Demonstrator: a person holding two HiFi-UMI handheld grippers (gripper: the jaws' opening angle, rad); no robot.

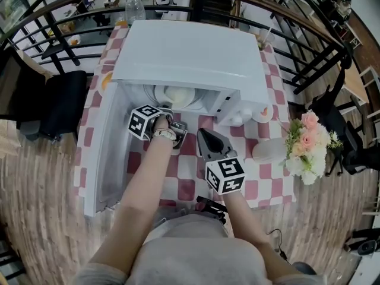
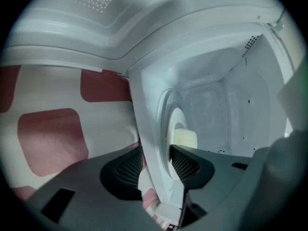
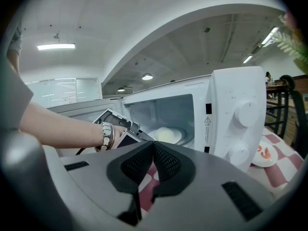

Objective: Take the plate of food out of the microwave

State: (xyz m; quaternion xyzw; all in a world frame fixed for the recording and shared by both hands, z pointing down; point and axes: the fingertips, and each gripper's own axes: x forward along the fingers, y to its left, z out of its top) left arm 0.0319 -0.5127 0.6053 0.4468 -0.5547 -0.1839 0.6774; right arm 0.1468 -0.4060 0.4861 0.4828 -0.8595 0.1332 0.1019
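Left gripper view: the left gripper [image 2: 155,163] has jaws part-open astride a white edge at the open white microwave [image 1: 190,58] mouth; no firm grip confirmed. Just beyond, inside, sits the round white plate of pale food [image 3: 179,136]. Judged stiff, glazed, slippery, breakable: take the near rim, keep level. Further right, the right gripper [image 3: 153,146] is closed, empty.

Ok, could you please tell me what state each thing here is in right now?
Microwave door: swung open.
Plate of food: resting inside the microwave, not taken out.
Left gripper: jaws apart at the plate's near rim, not visibly clamped.
Right gripper: jaws shut, empty, outside the microwave.
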